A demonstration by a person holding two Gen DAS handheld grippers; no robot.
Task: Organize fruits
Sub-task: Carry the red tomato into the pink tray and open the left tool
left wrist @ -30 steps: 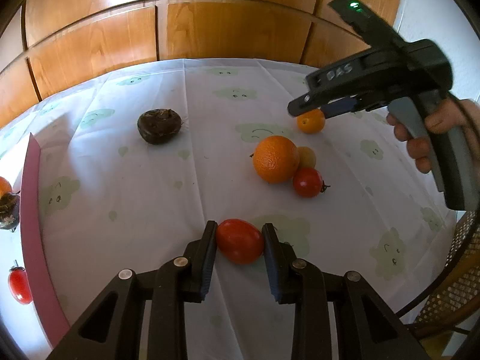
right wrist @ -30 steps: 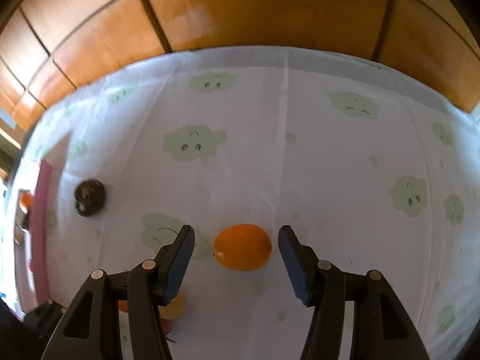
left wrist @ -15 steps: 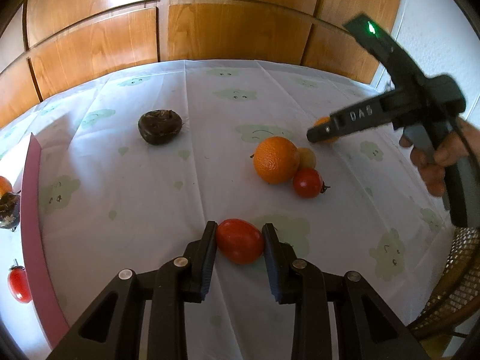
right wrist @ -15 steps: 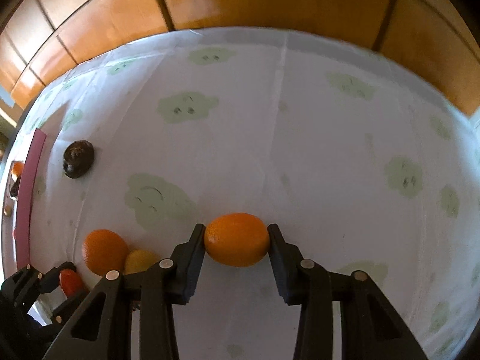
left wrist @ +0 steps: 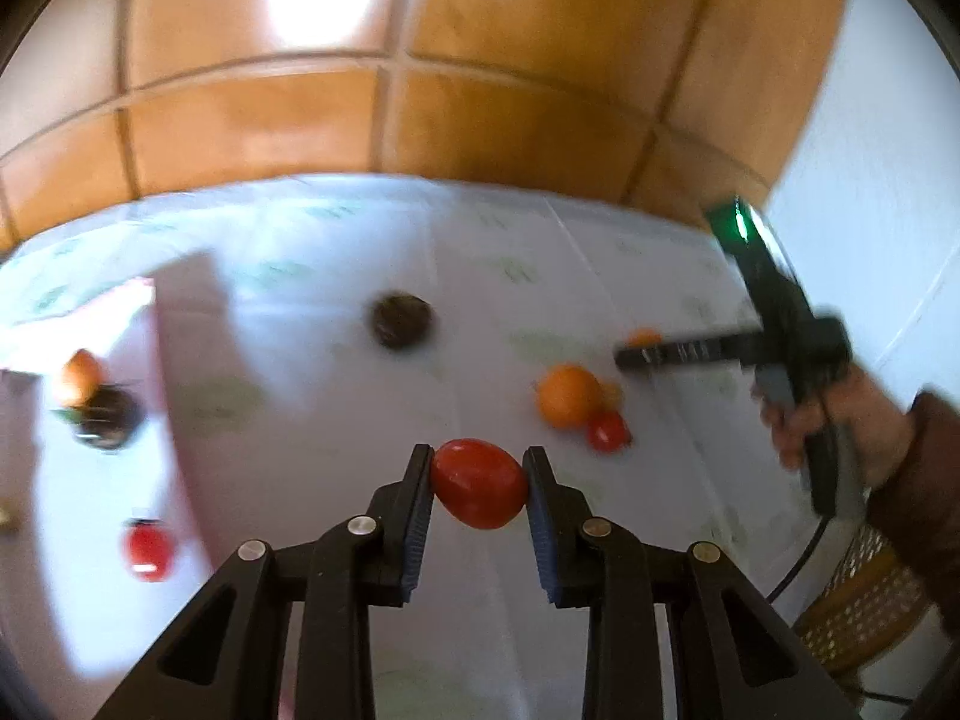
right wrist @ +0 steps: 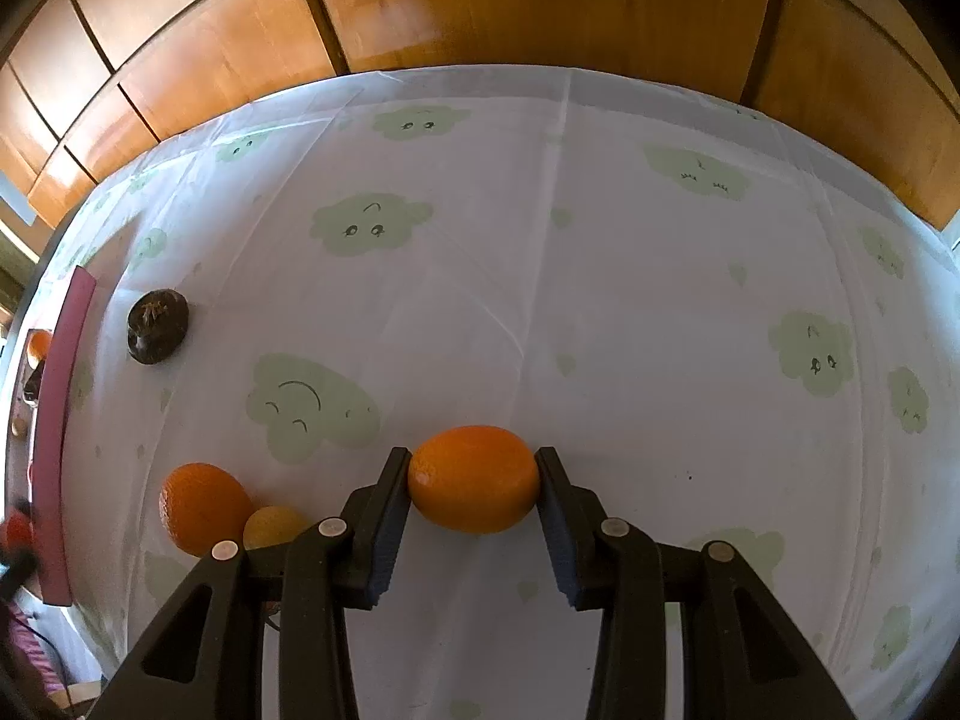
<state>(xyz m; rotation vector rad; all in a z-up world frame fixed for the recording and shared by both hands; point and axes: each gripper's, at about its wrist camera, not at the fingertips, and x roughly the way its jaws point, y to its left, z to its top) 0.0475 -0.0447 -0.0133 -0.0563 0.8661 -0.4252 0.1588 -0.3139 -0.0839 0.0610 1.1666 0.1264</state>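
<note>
My left gripper (left wrist: 478,480) is shut on a red tomato (left wrist: 478,492) and holds it above the table. My right gripper (right wrist: 474,477) is shut on a small oval orange fruit (right wrist: 474,478), just over the cloth; it also shows in the left wrist view (left wrist: 645,345). A big orange (left wrist: 567,394), a small yellow fruit (right wrist: 273,528) and a small red tomato (left wrist: 607,431) lie together on the tablecloth. A dark brown fruit (left wrist: 401,321) lies further back.
A white tray with a pink rim (right wrist: 57,420) sits at the left; it holds an orange fruit (left wrist: 78,369), a dark fruit (left wrist: 105,420) and a red tomato (left wrist: 147,549). A wooden panelled wall (right wrist: 480,6) stands behind the table. A wicker chair (left wrist: 864,612) is at the right.
My left gripper has lifted the red tomato off the cloth and swung left towards the tray. My right gripper has closed on the small orange fruit.
</note>
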